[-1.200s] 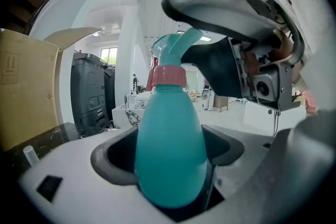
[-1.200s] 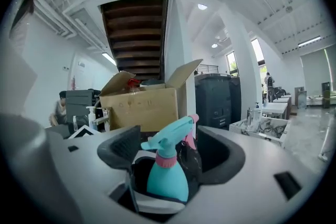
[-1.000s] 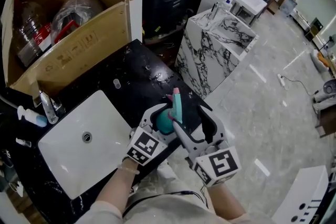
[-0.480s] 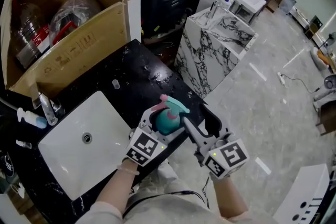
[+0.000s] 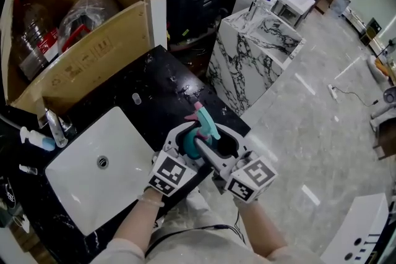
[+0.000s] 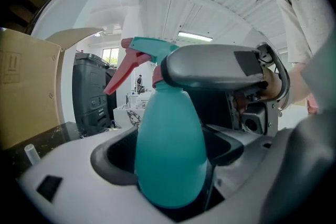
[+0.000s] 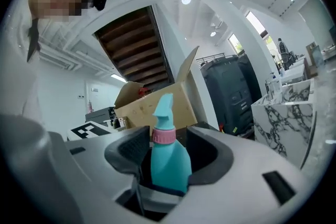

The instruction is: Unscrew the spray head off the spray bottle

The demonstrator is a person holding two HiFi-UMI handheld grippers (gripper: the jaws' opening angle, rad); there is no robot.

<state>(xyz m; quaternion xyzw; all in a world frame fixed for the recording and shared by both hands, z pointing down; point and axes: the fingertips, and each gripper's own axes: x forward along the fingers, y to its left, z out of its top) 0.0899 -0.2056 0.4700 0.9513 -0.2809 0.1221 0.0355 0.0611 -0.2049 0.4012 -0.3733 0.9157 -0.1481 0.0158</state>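
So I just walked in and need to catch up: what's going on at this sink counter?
A person holds a gripper in each hand at the black counter. The left gripper is shut on the body of the teal spray bottle. The right gripper has its jaws either side of the pink collar under the spray head. They have just been closing, but a gap shows beside the collar. The head is not yet unscrewed.

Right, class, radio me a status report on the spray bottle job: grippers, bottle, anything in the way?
Left gripper shut on spray bottle body. Right gripper just been closing round pink collar, not gripping yet. Spray head still on. Nothing blocking.
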